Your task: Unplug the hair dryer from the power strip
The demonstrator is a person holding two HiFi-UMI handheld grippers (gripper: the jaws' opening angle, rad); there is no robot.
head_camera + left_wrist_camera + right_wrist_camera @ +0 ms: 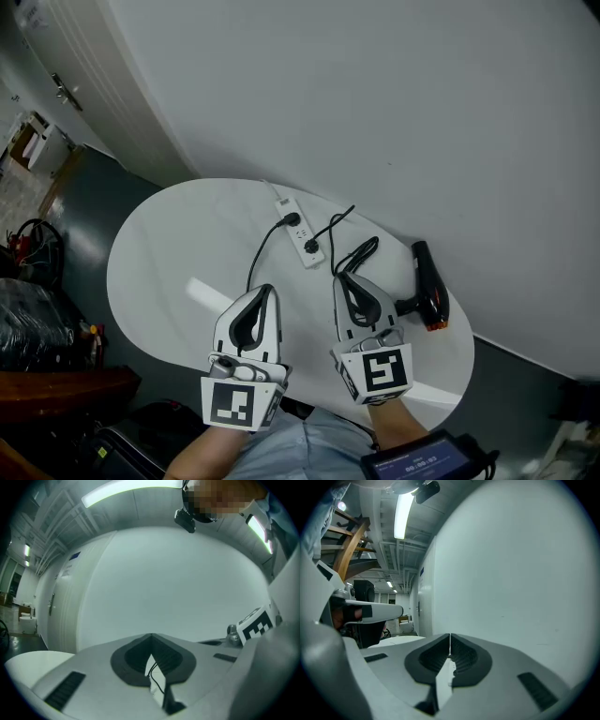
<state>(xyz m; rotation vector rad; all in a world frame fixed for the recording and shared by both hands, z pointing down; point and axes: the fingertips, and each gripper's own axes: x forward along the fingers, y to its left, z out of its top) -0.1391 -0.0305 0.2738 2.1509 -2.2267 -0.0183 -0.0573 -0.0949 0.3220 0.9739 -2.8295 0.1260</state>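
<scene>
Hair dryer is in neither of our grippers. Our left gripper has its jaws together at the tips with nothing between the pads. Lower down there is a narrow slit between them, and through it we see a bit of white and a thin black line farther off. Our right gripper has its jaws pressed together too, and it is empty.

In the head view both grippers hang side by side over the near half of the white oval table, pointing away from us toward the wall. The power strip lies just beyond their tips, between the two, slanted on the tabletop and apart from both.

Two black plugs sit in the strip. From the far plug a black cord curves back toward us and passes under the left gripper. From the near plug a second cord loops toward the wall. It seems to join the coiled cord lying just ahead of the right gripper, though we cannot follow every turn.

The hair dryer lies on its side near the right edge of the table, close to the wall. It is black with an orange end, just right of the right gripper and not touching it.
</scene>
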